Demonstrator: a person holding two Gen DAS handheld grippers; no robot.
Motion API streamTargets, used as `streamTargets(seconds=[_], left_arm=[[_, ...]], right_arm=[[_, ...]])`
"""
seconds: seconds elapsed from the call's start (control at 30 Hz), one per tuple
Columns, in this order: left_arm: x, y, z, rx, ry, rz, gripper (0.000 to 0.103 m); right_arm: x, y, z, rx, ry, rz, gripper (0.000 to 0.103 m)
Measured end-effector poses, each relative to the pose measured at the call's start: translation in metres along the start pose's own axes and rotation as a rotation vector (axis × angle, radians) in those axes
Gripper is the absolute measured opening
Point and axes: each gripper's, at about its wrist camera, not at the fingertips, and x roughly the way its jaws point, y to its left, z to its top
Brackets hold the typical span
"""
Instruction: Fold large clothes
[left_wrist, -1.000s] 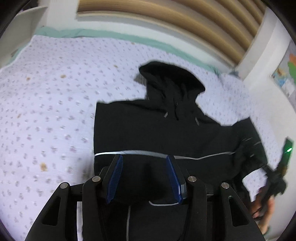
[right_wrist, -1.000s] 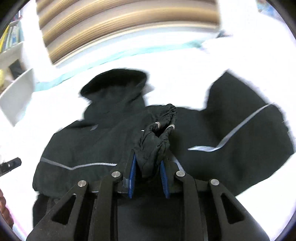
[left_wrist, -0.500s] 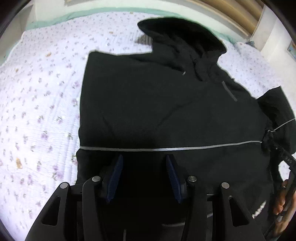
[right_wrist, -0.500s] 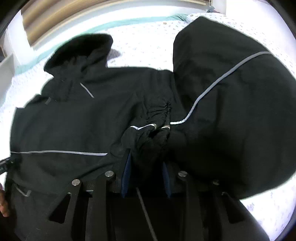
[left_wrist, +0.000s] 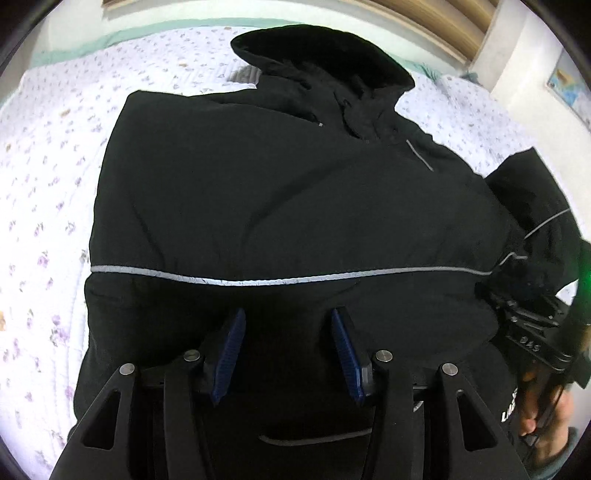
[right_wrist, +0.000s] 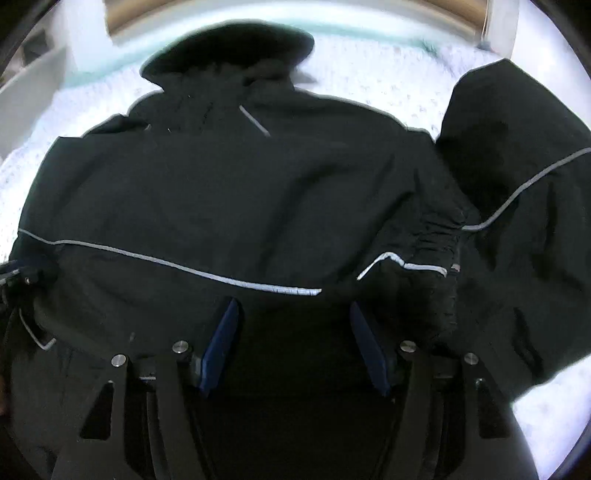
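Note:
A black hooded jacket (left_wrist: 288, 192) with a thin grey reflective stripe lies spread on the bed, hood at the far end. My left gripper (left_wrist: 286, 317) is open and empty, low over the jacket's lower body. My right gripper (right_wrist: 293, 308) is open and empty over the same jacket (right_wrist: 229, 192). The right sleeve is folded inward; its gathered cuff (right_wrist: 436, 251) lies on the jacket just right of my right gripper. The right gripper also shows at the right edge of the left wrist view (left_wrist: 524, 321).
The bed has a white sheet with small purple flowers (left_wrist: 44, 192) and a teal edge at the far side. A slatted wooden headboard (left_wrist: 436, 18) and a white wall stand beyond. A white shelf (right_wrist: 33, 85) is at the far left.
My right gripper has opened and let go of the sleeve cuff, which now lies on the jacket. Both grippers have moved lower and closer to the jacket.

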Motion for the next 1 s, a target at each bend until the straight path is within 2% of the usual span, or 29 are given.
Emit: streamTargets(seconds=[0.13,0.17,0.23,0.3,0.4,0.43,0.57,0.7,0.77,0.83,0.87,0.93,1.0], left_arm=[[-0.01,-0.015,0.004,0.031,-0.005,0.062,0.05],[-0.016,-0.021,0.005,0.042,-0.006,0.054,0.05],[-0.029,-0.033,0.003,0.057,-0.023,0.002,0.05],[-0.044,-0.062,0.012,0.076,-0.045,-0.05,0.05],[-0.052,-0.113,0.025,0.116,-0.055,-0.12,0.05],[-0.052,-0.137,0.03,0.135,-0.054,-0.156,0.05],[-0.043,-0.212,0.039,0.207,-0.051,-0.212,0.05],[-0.006,-0.26,0.045,0.227,-0.009,-0.264,0.05],[0.027,-0.279,0.042,0.255,0.006,-0.223,0.05],[0.069,-0.29,0.033,0.266,0.068,-0.159,0.05],[0.079,-0.29,0.026,0.264,0.049,-0.153,0.052],[0.077,-0.293,0.011,0.308,-0.058,-0.129,0.054],[0.075,-0.293,0.004,0.32,-0.103,-0.125,0.054]], right_arm=[[-0.012,-0.001,0.001,0.004,0.008,0.001,0.066],[-0.018,0.0,0.001,0.004,0.003,0.01,0.066],[-0.041,-0.004,-0.004,0.013,-0.029,0.06,0.066],[-0.077,-0.02,-0.009,0.049,-0.08,0.12,0.066],[-0.111,-0.042,-0.008,0.101,-0.131,0.117,0.066],[-0.128,-0.061,-0.012,0.132,-0.151,0.1,0.066],[-0.162,-0.132,-0.021,0.261,-0.216,0.041,0.067],[-0.172,-0.216,-0.04,0.423,-0.21,-0.032,0.077],[-0.168,-0.254,-0.051,0.52,-0.194,-0.037,0.077],[-0.158,-0.286,-0.057,0.606,-0.186,-0.021,0.077],[-0.151,-0.302,-0.061,0.649,-0.182,-0.016,0.077],[-0.139,-0.325,-0.065,0.709,-0.173,-0.02,0.077],[-0.127,-0.348,-0.068,0.749,-0.168,-0.019,0.077]])
